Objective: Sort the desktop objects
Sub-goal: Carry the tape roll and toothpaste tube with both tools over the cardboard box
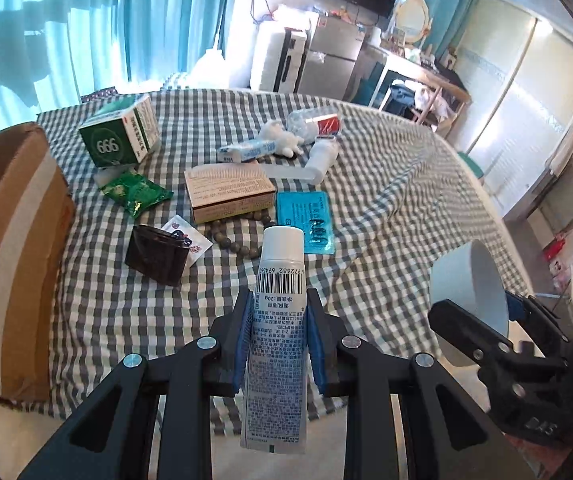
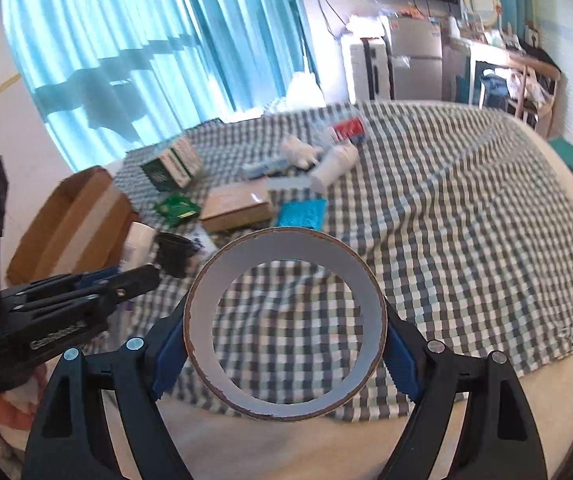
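Checked cloth point(image 1: 386, 208) held clutter beside carton point(image 1: 10, 240) | left gripper point(image 1: 278, 332) pinched white tube point(image 1: 278, 320) above cloth | right gripper point(image 2: 286, 344) clamped tape roll point(image 2: 286, 320) above cloth edge

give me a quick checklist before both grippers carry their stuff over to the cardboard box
1. Left gripper gripping the white tube: ok, blue pads press both its sides.
2. Right gripper gripping the tape roll: ok, pads clamp its outer rim on both sides.
3. Both items lifted off the checked cloth: ok, neither touches it.
4. Cardboard box open to receive: ok, it gapes in the right wrist view.
5. Room inside the box: cannot tell, its bottom is hidden.
6. Grippers apart from each other: ok, a gap shows between them, though they are close.
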